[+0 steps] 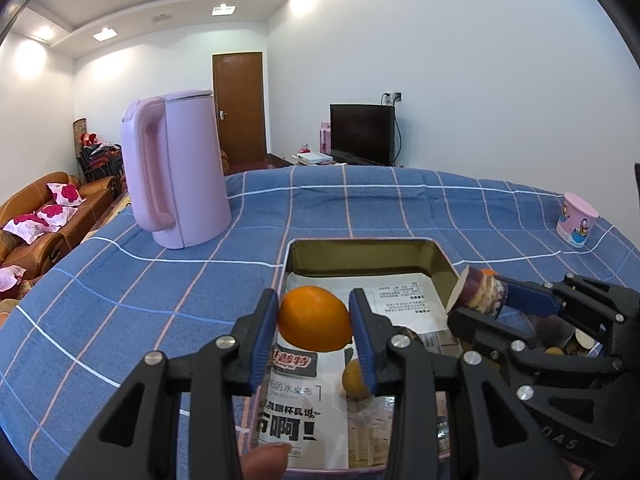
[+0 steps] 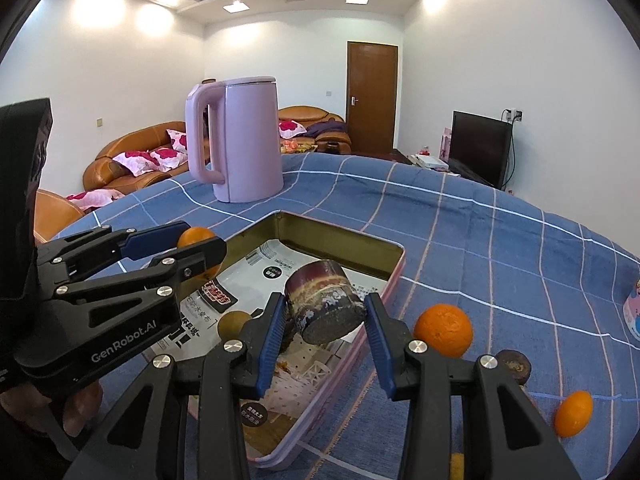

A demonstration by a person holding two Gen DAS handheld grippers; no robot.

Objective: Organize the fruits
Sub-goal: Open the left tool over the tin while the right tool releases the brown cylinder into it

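My left gripper [image 1: 314, 300] is shut on an orange [image 1: 316, 328], holding it over the near end of an open tin tray [image 1: 360, 245] lined with printed paper. In the tray below lies a small brownish fruit [image 1: 354, 378]. My right gripper [image 2: 325, 305] is shut on a short purple sugarcane piece [image 2: 326, 300], held above the tray's [image 2: 397, 264] right side. In the right wrist view the left gripper [image 2: 200, 240] appears at left with its orange [image 2: 195, 235]. On the cloth right of the tray lie a large orange [image 2: 443, 330], a smaller orange [image 2: 574, 414] and a dark cane slice [image 2: 514, 364].
A tall pink kettle [image 1: 176, 172] stands on the blue checked tablecloth [image 1: 360, 204] beyond the tray, to the left. A small printed paper cup [image 1: 578, 220] sits at the far right. A sofa, a door and a television lie beyond the table.
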